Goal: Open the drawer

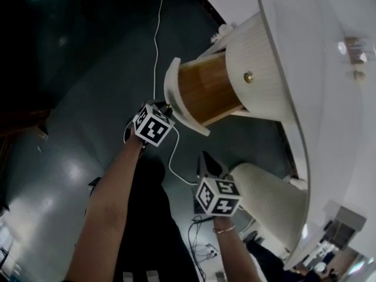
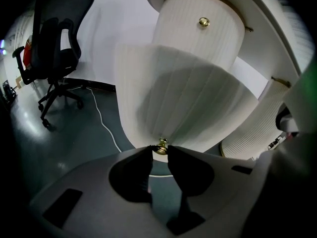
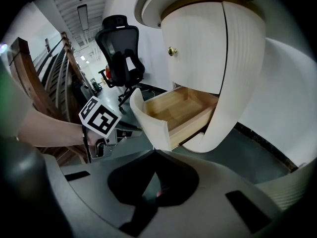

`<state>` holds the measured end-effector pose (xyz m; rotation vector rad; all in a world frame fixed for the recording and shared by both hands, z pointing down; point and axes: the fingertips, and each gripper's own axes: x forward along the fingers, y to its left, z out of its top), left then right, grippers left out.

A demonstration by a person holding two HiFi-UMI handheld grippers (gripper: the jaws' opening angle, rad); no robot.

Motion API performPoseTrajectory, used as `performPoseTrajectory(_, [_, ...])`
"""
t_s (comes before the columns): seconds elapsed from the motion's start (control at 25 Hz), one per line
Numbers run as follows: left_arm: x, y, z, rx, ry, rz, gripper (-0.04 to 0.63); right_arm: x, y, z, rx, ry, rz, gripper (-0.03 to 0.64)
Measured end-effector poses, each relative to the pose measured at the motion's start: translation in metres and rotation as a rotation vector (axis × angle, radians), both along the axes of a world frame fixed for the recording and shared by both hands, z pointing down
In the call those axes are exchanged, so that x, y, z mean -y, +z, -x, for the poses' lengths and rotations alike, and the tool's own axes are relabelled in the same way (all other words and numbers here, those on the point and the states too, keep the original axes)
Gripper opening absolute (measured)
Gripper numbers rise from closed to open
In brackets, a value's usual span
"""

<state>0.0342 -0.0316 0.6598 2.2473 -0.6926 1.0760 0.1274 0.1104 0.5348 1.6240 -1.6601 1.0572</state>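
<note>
Our left tool (image 2: 159,151) is clamped on the brass knob (image 2: 161,145). The drawer (image 1: 202,90) stands well out of the cabinet (image 1: 264,69), its length running off to two o'clock. Right tool (image 3: 154,151), pinched shut and empty, waits at five o'clock. Any further pull goes toward eight.

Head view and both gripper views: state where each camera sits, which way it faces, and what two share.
Head view: on the person's head, looking steeply down at the open drawer; shows both forearms, the left gripper and right gripper.
Left gripper view: on the left gripper, facing the drawer front; its jaws grip the brass knob.
Right gripper view: on the right gripper, facing the drawer's wooden inside; its jaws are together.
Both gripper views share the office chair.
</note>
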Motion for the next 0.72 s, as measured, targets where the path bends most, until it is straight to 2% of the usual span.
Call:
performPoseTrajectory(0.4, [-0.012,0.003,0.028,0.037,-0.023,0.003,0.096,-0.016,-0.002,0.010,0.009,-0.012,0.027,0.003])
performPoseTrajectory(0.6, [-0.018,0.000,0.039,0.032,-0.031,0.011,0.096,-0.023,-0.004,0.013,0.011,-0.023,0.043,0.003])
performPoseTrajectory(0.72, [-0.020,0.000,0.047,0.031,-0.070,0.008,0.097,-0.026,-0.004,0.014,0.014,-0.021,0.047,0.003])
